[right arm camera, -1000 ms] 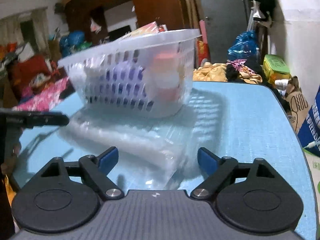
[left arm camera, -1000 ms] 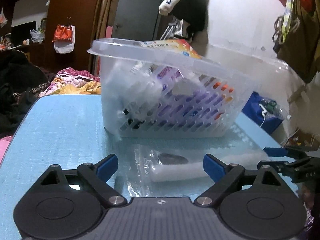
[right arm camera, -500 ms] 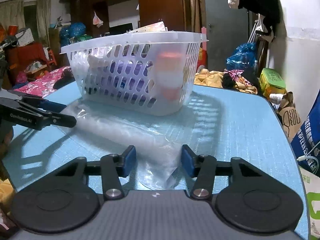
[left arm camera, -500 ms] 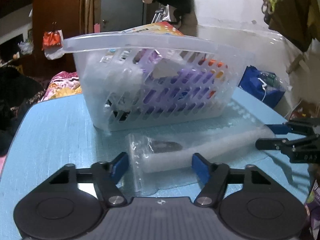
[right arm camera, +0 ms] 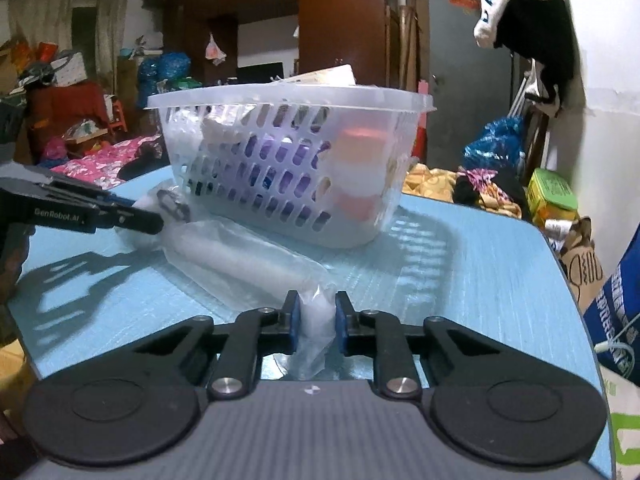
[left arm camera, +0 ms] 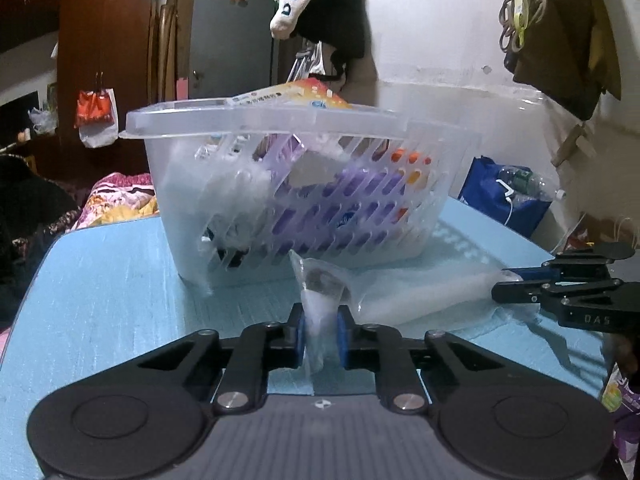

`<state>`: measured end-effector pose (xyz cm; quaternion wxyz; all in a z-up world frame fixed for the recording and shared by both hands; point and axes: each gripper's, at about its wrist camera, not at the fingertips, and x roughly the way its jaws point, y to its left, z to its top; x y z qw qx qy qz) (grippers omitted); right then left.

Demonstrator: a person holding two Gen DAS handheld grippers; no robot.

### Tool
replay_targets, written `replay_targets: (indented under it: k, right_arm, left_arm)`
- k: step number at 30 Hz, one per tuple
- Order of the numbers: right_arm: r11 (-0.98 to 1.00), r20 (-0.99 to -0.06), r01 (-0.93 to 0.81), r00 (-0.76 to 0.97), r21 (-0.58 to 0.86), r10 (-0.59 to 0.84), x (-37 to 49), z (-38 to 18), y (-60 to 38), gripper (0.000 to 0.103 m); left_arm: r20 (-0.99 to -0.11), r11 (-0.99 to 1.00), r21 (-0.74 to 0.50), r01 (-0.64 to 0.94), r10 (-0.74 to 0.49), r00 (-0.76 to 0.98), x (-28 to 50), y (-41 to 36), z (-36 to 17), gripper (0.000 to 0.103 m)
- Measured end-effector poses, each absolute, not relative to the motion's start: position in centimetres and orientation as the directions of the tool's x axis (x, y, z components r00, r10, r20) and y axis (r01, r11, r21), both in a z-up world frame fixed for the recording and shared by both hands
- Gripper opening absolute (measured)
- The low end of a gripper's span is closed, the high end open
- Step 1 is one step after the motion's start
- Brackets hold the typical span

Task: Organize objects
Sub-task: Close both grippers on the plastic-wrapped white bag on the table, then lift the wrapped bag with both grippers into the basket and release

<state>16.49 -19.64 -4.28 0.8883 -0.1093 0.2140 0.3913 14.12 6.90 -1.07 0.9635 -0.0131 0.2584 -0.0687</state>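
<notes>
The bag [left arm camera: 400,292], a long clear packet, lies on the blue table [left arm camera: 100,280] just in front of the basket [left arm camera: 304,184]; the left gripper [left arm camera: 320,334] is clamped on one end, the right gripper [right arm camera: 314,322] on the other; to do the lift well, raise both ends level and together, clear the rim, then lower it inside; uneven pulling risks tearing the film.

Basket [left arm camera: 304,184] contents blurred behind slotted walls; dark item inside clear bag [left arm camera: 400,292] unidentifiable; person's hand [right arm camera: 10,256] cut off at frame edge.
</notes>
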Motion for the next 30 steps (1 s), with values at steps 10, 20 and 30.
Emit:
replay_targets:
  k: [10,20,30]
  right_arm:
    - [0.670,-0.390,-0.742,0.626,-0.032,0.675,15.5,-3.8,-20.3,0.017]
    - [0.667,-0.250,-0.736,0.671,-0.116,0.698,13.7,3.8,-20.0,0.017]
    - [0.707,-0.196,-0.693,0.719,-0.140,0.667,21.9,10.4,-14.3,0.017]
  left_arm:
    - [-0.394,0.988,-0.061,0.144,-0.156,0.906,12.0,6.9,-0.3,0.017]
    - [-0.222,0.989,-0.039,0.143,-0.148,0.964,8.9,6.8,6.4,0.017]
    - [-0.182,0.998,-0.050,0.041,-0.050,0.982,17.0,8.9,13.4,0.018]
